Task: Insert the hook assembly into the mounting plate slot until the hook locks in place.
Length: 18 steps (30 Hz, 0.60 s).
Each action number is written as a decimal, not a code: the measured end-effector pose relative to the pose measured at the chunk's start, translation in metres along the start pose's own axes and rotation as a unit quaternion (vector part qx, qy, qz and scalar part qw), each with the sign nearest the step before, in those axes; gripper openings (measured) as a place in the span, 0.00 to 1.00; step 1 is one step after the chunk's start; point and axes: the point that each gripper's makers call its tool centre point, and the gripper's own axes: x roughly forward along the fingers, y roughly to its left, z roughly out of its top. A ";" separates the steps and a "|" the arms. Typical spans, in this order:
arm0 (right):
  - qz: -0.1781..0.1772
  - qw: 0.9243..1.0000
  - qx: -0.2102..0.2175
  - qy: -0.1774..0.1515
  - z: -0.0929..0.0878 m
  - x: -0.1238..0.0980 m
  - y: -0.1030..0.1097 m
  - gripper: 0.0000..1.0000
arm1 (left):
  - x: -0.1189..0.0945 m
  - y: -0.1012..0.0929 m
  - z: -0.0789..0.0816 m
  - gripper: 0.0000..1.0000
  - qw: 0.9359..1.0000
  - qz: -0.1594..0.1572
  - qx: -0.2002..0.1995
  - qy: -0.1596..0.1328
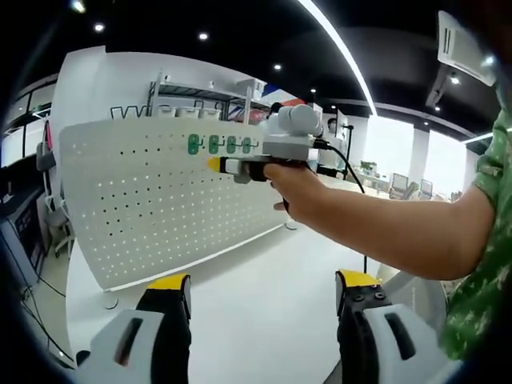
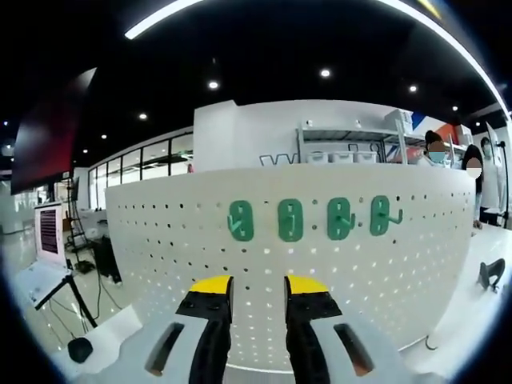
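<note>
A white pegboard mounting plate (image 2: 160, 240) stands upright on the table. Several green hook assemblies (image 2: 290, 219) hang in a row near its top edge; the left gripper view shows them as small green hooks (image 1: 214, 145). My right gripper (image 2: 259, 285) faces the plate just below that row, jaws a little apart with nothing between them. In the left gripper view a hand holds that right gripper (image 1: 240, 166) with its yellow tip close to the plate (image 1: 144, 200). My left gripper (image 1: 262, 280) hangs back from the plate, wide open and empty.
The white table (image 1: 264, 288) runs in front of the pegboard. A monitor on a stand (image 2: 50, 232) and cables sit at the left. Shelving (image 2: 352, 132) and people stand behind the plate. A green-sleeved arm (image 1: 480, 240) crosses the right side.
</note>
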 end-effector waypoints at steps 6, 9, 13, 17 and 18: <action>0.000 1.000 0.002 -0.001 -0.002 -0.017 -0.008 0.25 | 0.000 -0.011 0.006 0.76 1.000 0.001 0.007 -0.004; 0.001 1.000 0.002 0.000 -0.003 -0.024 -0.011 0.25 | 0.000 -0.016 0.006 0.76 1.000 0.002 0.008 -0.005; 0.002 1.000 0.002 0.000 -0.006 -0.036 -0.017 0.27 | 0.000 -0.025 0.006 0.76 1.000 0.001 0.010 -0.005; 0.004 1.000 0.005 0.005 -0.012 -0.047 -0.022 0.27 | -0.001 -0.032 0.006 0.76 1.000 0.000 0.011 -0.006; 0.004 1.000 0.004 0.005 -0.013 -0.050 -0.023 0.27 | -0.001 -0.033 0.006 0.76 1.000 0.000 0.011 -0.005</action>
